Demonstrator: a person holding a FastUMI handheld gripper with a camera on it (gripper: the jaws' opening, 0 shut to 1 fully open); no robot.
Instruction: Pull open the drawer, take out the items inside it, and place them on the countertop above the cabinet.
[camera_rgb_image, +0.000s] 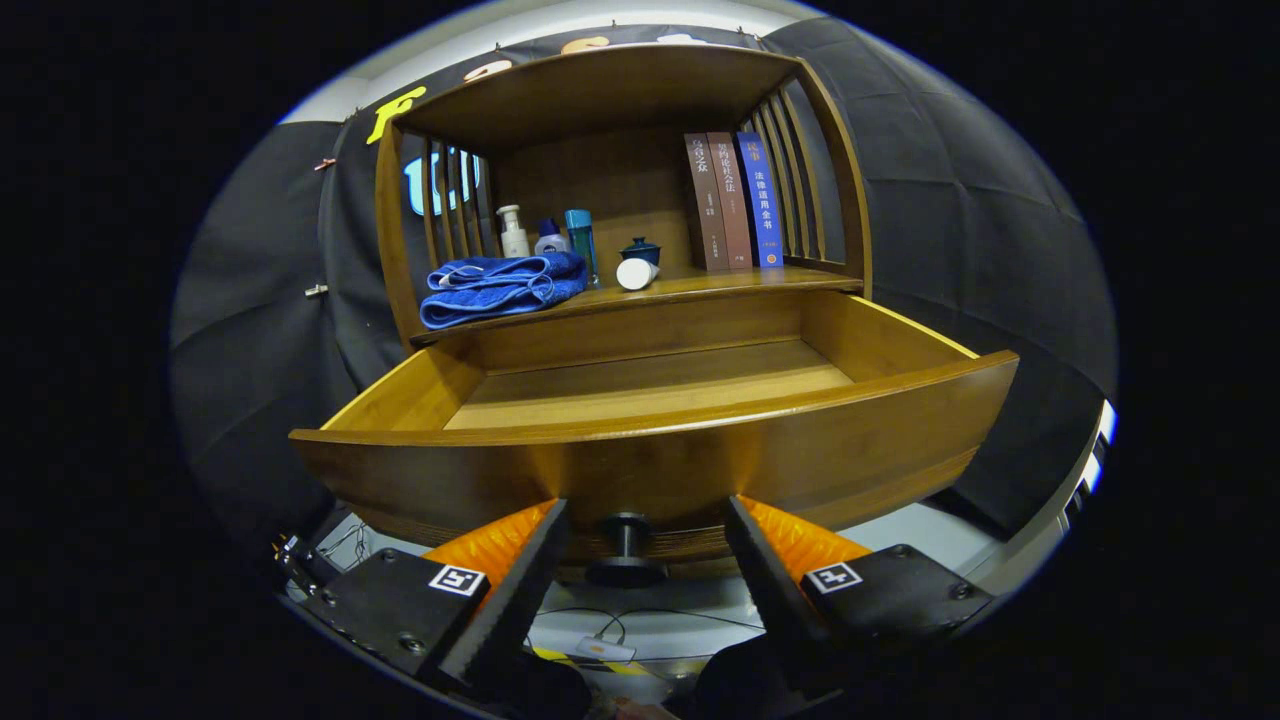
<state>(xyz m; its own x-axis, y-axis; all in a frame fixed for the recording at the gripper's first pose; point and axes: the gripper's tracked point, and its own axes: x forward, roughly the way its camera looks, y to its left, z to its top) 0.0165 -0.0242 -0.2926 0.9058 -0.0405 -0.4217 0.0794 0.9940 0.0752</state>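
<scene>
Looking into the drawer (650, 385), I see it pulled well out of the cabinet (620, 100), and the part of its wooden floor that shows holds nothing. Above it, on the bench (740, 285), lies a folded blue towel (503, 285). Behind the towel stand a white pump bottle (513, 232), a small white bottle with a blue cap (550, 238) and a tall teal bottle (580, 240). Beside these a white cup (636, 273) lies on its side, with a dark blue lidded cup (640, 250) just behind it, and three books (733, 200) stand upright further right. My tongs (640, 560) are spread, level with the drawer's front, one finger on each side of the dark round knob (625, 550) and neither touching it.
</scene>
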